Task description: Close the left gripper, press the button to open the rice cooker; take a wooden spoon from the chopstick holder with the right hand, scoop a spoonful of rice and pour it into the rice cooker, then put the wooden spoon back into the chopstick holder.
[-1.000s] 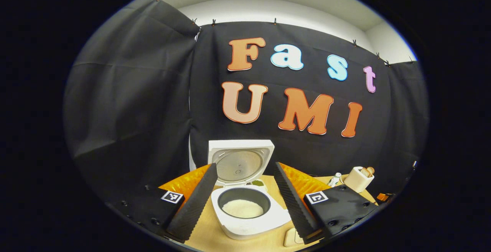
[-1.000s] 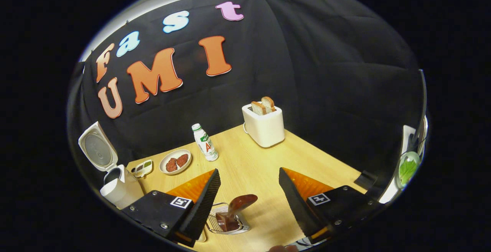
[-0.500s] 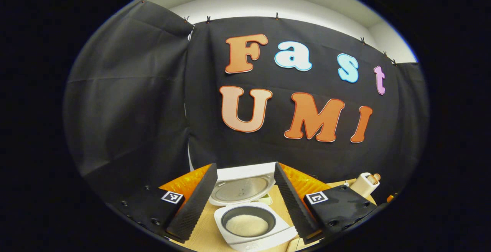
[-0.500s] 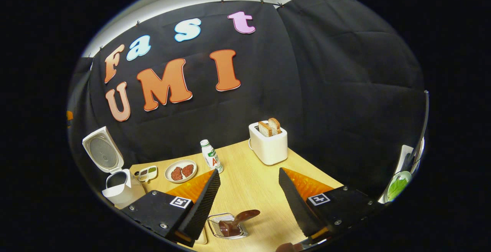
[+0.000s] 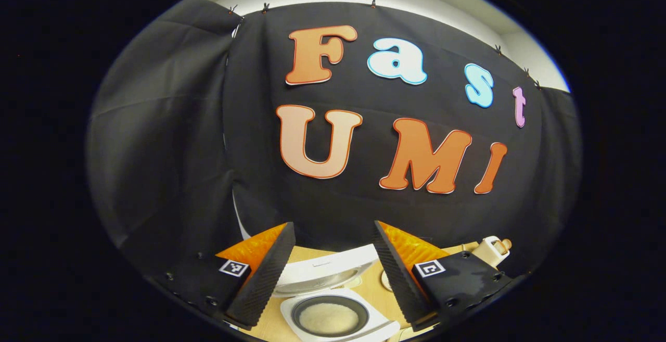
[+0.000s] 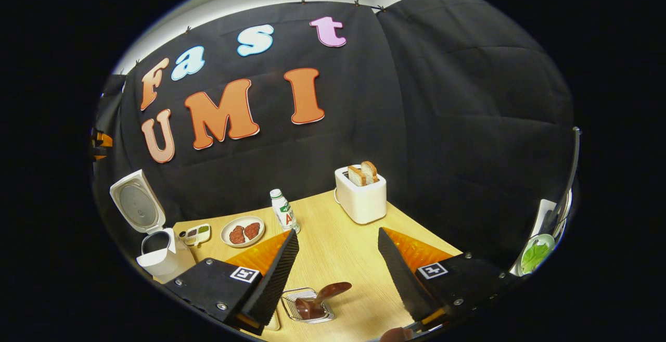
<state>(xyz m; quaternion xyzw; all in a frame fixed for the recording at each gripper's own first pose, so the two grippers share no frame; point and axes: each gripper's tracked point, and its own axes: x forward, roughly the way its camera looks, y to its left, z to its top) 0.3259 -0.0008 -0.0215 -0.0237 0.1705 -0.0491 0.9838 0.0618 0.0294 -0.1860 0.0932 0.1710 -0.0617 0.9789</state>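
Note:
The white rice cooker (image 5: 341,331) stands low between the fingers of my left gripper (image 5: 333,225), lid (image 5: 322,274) up and white rice (image 5: 329,317) in its dark pot. The left gripper is open and holds nothing. In the right gripper view the cooker (image 6: 158,258) is at the far left with its lid (image 6: 136,202) raised. A dark brown wooden spoon (image 6: 329,293) rests in the wire chopstick holder (image 6: 307,308), its bowl pointing up and right. My right gripper (image 6: 338,231) is open above the holder, apart from the spoon.
On the wooden table (image 6: 338,243) stand a white toaster (image 6: 361,196) with bread, a small bottle (image 6: 283,211), a plate of meat (image 6: 242,231) and a small divided dish (image 6: 196,234). A bowl with green leaves (image 6: 536,253) sits at the far right edge.
The left gripper's view has tipped up and closed in, so the cooker has slid down toward the bottom edge. The right gripper rose a little at first, then stayed almost still.

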